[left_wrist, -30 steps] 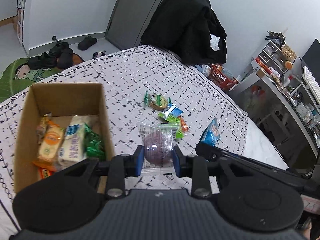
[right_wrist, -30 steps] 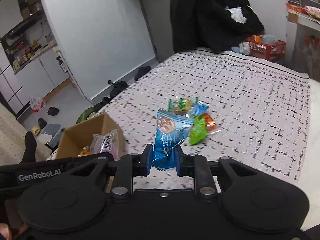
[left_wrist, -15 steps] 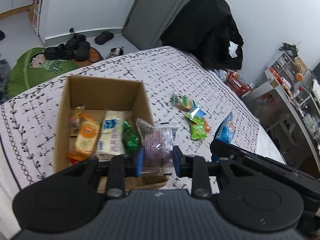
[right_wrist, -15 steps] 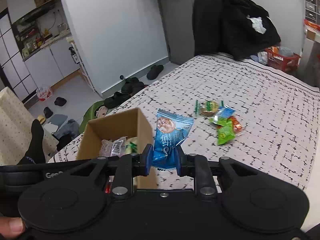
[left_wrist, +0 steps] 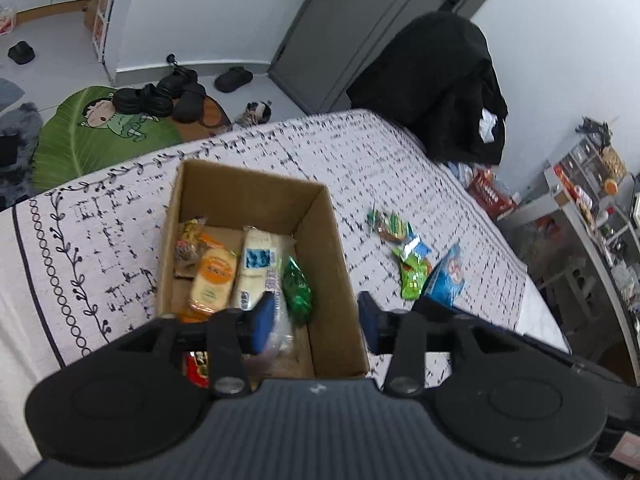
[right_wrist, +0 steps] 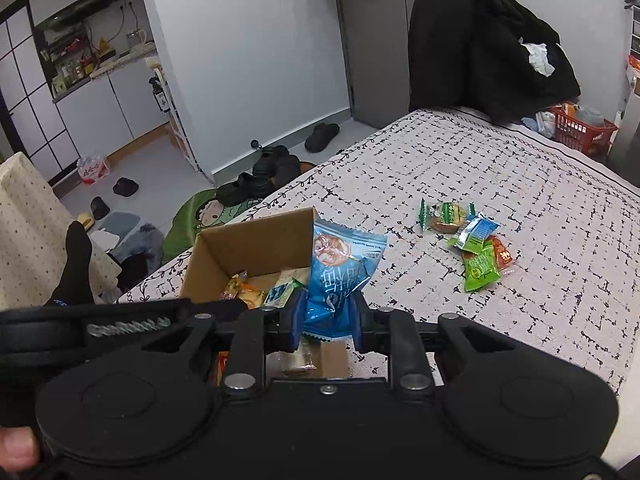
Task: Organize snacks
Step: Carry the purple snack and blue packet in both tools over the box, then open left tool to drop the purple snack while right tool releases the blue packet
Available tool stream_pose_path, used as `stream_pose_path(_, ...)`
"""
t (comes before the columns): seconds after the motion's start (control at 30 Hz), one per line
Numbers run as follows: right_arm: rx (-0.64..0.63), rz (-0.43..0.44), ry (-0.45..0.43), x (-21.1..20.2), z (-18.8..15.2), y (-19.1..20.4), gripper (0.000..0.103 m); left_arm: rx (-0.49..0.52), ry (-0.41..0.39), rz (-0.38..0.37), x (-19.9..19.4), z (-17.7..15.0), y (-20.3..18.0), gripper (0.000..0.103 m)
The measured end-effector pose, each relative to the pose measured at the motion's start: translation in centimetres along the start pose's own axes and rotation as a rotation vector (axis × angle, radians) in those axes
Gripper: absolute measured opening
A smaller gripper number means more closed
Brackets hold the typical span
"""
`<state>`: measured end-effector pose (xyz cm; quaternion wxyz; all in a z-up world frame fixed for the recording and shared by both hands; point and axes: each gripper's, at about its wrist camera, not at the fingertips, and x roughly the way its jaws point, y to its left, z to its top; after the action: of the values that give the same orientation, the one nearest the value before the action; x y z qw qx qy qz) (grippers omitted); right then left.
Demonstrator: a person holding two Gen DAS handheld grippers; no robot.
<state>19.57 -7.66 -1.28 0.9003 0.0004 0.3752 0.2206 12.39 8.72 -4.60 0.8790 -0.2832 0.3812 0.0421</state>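
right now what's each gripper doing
left gripper: open, holding nothing, above the brown cardboard box
right gripper: closed on the blue foil snack packet

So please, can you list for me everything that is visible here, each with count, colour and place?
Brown cardboard box: one, on the bed, open, holding several snack packets.
Blue foil snack packet: one, clamped in the right gripper beside the box.
Loose wrapped snacks: a small pile, green, blue and orange, on the bed to the right of the box.
White patterned bedspread: one, under everything.
Black coat: one, draped behind the bed.
Dark slippers: several, on the floor and green mat.
Red basket: one, beside the bed.
Left gripper: open, above the box.
Right gripper: shut.
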Motion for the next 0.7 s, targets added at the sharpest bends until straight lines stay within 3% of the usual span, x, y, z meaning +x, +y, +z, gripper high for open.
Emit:
stream_pose_path(0.03, 0.005, 0.0, 0.002, 0.0, 0.0, 0.1, 0.023, -0.007, -0.013, 0.002, -0.2, 0.1, 0.2, 0.057)
stream_pose_path(0.27, 0.058, 0.031, 0.02, 0.6, 0.2, 0.2, 0.023, -0.042, -0.012, -0.008, -0.7, 0.9, 1.4, 0.064)
stream_pose_path(0.4, 0.076, 0.091, 0.045, 1.2, 0.2, 0.6, 0.025, -0.08, -0.039, -0.001, -1.3, 1.5, 2.4, 0.079)
stream_pose_path(0.53, 0.101, 0.16, 0.082, 1.8, 0.1, 0.8, 0.044, -0.087, -0.03, 0.008, -0.9, 1.8, 2.6, 0.082)
stream_pose_path(0.7, 0.13, 0.14, 0.077, 1.5, -0.2, -1.0, 0.046, -0.068, -0.009, 0.019, 0.0, 1.5, 2.0, 0.082)
